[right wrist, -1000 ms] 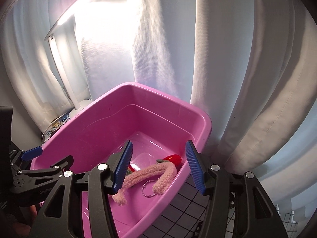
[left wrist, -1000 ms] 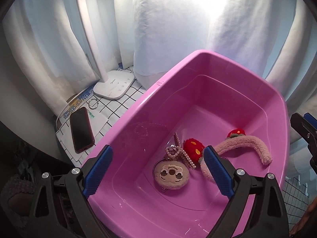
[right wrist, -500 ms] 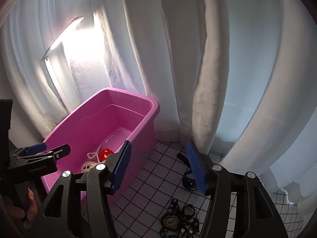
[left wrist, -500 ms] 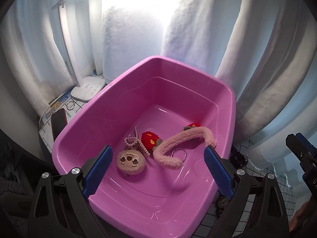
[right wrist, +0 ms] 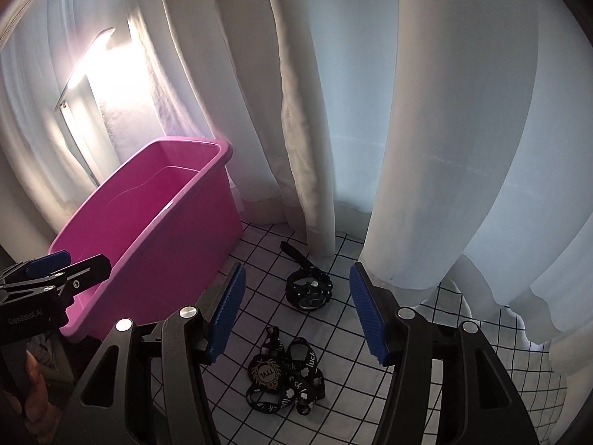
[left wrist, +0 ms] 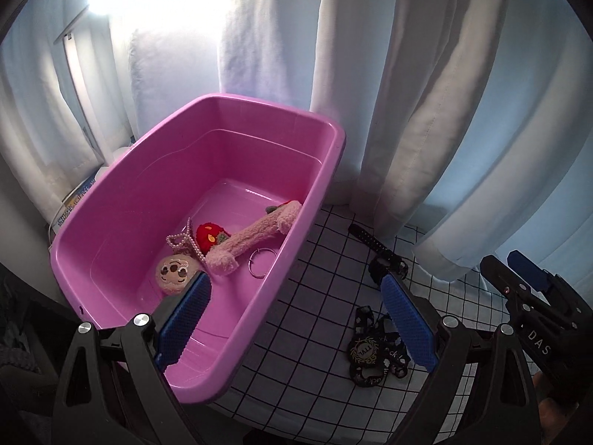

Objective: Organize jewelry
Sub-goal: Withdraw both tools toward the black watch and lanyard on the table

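Note:
A pink plastic tub stands on the checked cloth. In it lie a fuzzy pink headband, a red strawberry charm, a pearl chain, a round plush face and a metal ring. A black watch and a black printed lanyard lie on the cloth right of the tub. My left gripper hangs open over the tub's right rim. My right gripper is open above the watch and lanyard, nothing between its pads.
White curtains hang close behind the cloth and the tub. A lit desk lamp stands behind the tub on the left. The checked cloth runs on to the right under the curtain hem.
Both grippers have swung right, away from over the tub's inside. The watch and lanyard on the cloth have come into both views. Both stay open and empty.

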Available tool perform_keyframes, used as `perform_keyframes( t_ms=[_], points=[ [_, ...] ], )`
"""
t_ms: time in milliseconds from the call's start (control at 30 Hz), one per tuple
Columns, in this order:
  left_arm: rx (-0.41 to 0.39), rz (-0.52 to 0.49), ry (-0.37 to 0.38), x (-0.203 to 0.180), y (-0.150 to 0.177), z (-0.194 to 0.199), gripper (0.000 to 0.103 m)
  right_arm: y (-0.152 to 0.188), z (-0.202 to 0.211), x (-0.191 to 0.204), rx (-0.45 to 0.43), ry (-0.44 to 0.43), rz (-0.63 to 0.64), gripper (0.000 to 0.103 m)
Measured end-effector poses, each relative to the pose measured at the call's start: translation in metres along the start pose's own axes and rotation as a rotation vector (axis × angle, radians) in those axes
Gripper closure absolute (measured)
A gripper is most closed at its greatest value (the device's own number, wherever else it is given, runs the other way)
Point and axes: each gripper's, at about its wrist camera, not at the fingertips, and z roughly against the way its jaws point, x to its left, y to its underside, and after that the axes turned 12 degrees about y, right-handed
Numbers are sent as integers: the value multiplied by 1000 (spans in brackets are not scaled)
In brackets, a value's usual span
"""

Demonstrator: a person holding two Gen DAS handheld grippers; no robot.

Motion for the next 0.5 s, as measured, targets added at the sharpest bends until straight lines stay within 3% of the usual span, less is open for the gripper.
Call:
perform_keyframes(
  t_ms=[500],
  points=[
    [91, 12, -52, -36, 57, -37, 12, 31, -64, -13, 108, -107, 58, 47]
  ],
)
